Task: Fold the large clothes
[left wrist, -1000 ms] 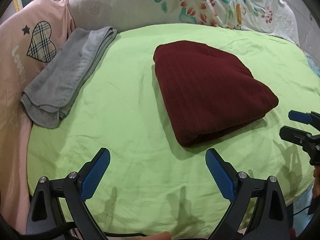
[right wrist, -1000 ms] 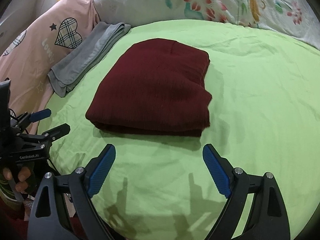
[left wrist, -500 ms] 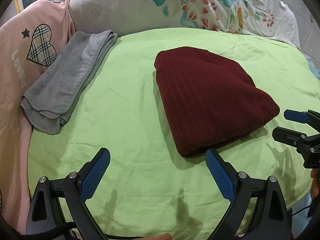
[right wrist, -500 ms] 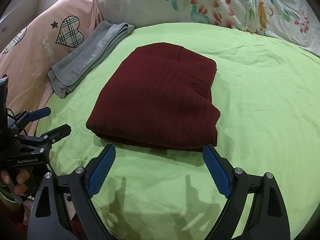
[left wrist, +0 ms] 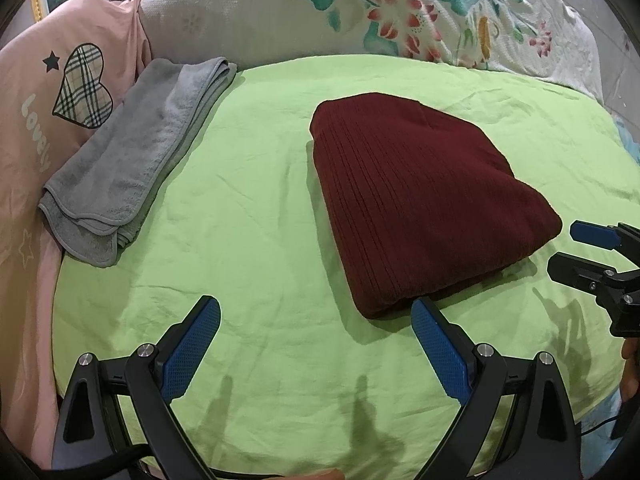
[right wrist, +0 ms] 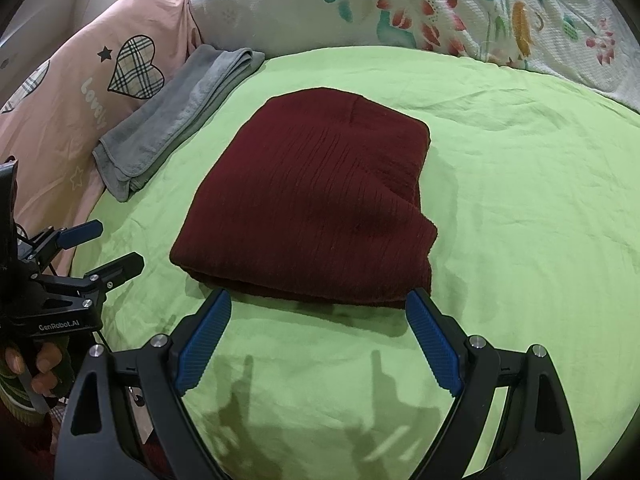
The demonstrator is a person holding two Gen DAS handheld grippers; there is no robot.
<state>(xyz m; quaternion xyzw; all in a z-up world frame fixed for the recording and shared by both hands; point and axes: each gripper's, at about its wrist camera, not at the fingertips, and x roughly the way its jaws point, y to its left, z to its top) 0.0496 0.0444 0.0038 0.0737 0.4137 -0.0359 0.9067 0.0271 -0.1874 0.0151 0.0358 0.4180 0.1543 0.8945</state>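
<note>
Right claw (right wrist: 318,334): wide open, empty, tips just short of the garment (right wrist: 316,208)'s near edge; closer than a second ago. Left claw (left wrist: 316,338): wide open, empty, likewise advanced, near the corner. Garment: maroon, folded, mid-bed (left wrist: 248,208). Judged: folding mostly done; next fold or lift impending. Grey towel (left wrist: 132,156) apart, left.

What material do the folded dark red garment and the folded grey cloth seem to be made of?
Folded dark red garment: probably a soft ribbed knit, matte, with fine parallel ridges across it. Folded grey cloth: looks like terry or fleece, with a fuzzy nap and stitched edge binding.
</note>
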